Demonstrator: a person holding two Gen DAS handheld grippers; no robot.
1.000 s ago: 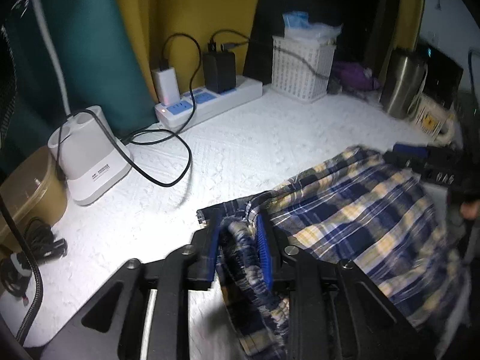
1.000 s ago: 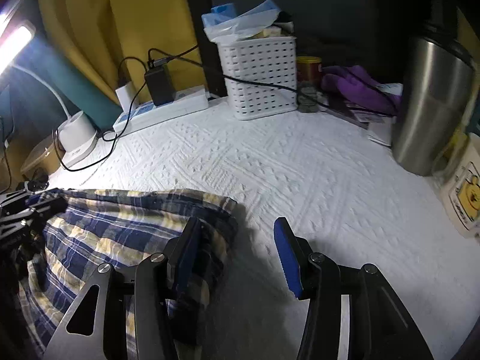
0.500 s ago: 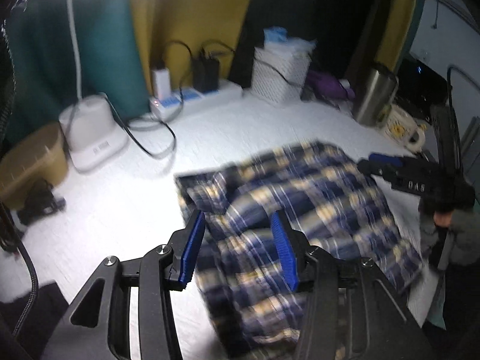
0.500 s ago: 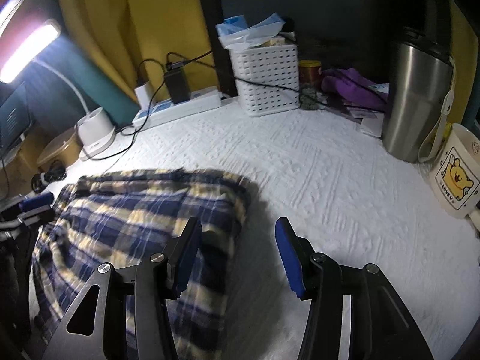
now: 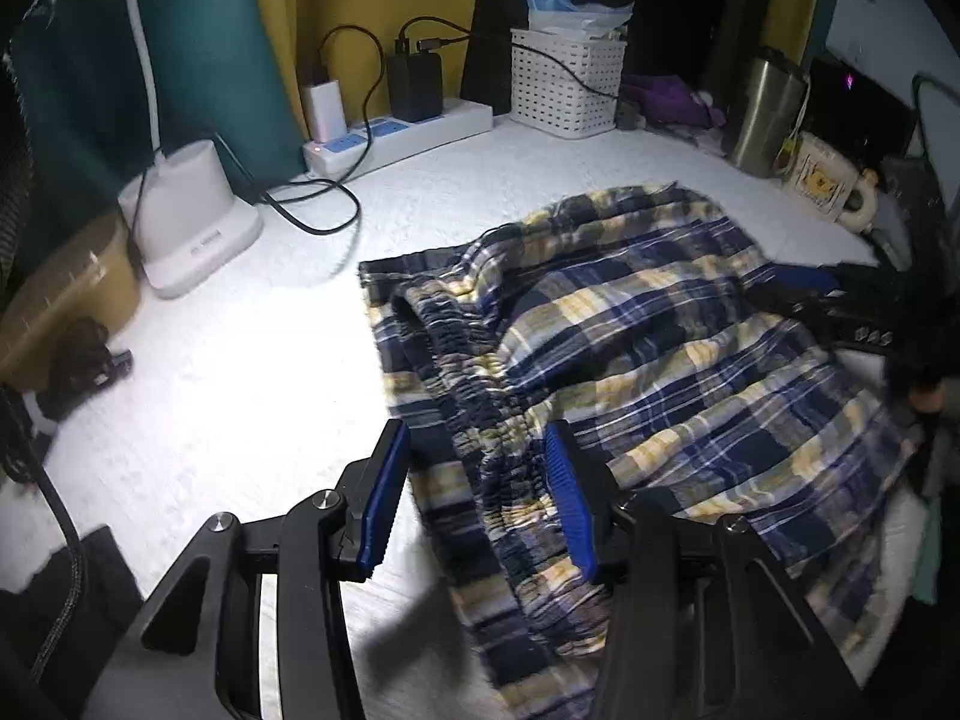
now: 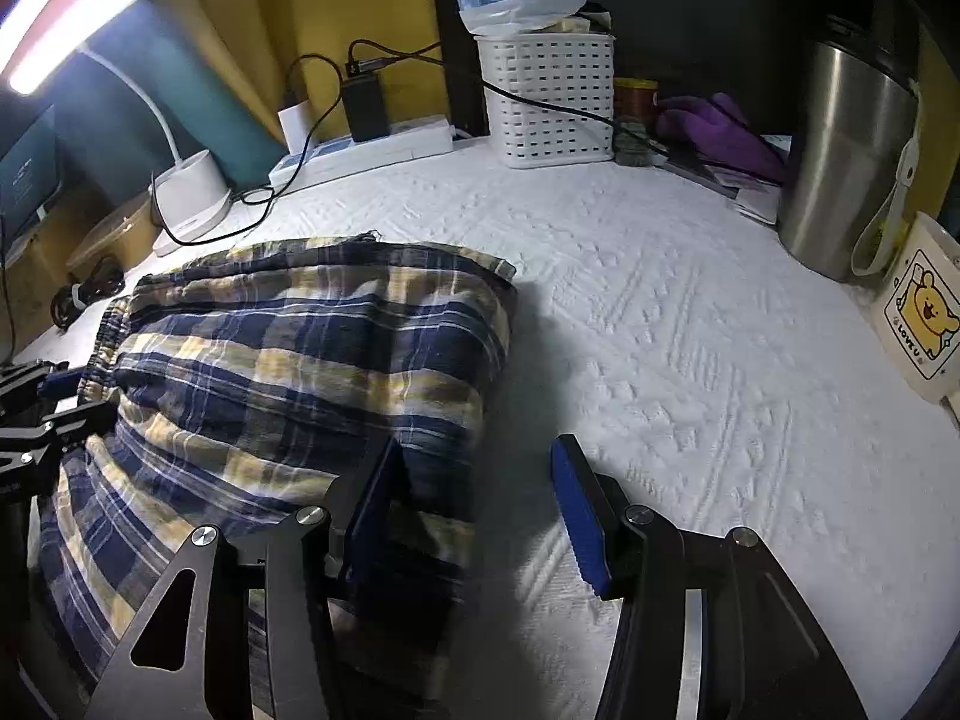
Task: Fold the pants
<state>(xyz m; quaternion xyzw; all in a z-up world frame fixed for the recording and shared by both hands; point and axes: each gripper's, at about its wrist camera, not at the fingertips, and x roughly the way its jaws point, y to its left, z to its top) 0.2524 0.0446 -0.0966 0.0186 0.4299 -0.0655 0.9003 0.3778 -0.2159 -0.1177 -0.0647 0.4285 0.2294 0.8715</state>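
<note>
The left tool (image 5: 477,498) stands spread over the gathered waistband of the plaid pants (image 5: 630,360); the right tool (image 6: 474,510) stands spread at their folded edge, gripping nothing. The pants lie doubled on the white surface (image 6: 690,330), in front of the power strip (image 5: 408,135), probably released so the fold settles.

A bench (image 6: 690,324) covered in a white, textured cloth carries everything. Blue and yellow plaid pants (image 6: 312,348) lie bunched on its near side. Along the back edge sit a white lamp base (image 5: 192,222), a white power strip (image 5: 408,135) with chargers plugged in, and a white slotted basket (image 6: 549,102). To the right stand a steel tumbler (image 6: 846,150) and, just beside it, a bear mug (image 6: 921,312).
</note>
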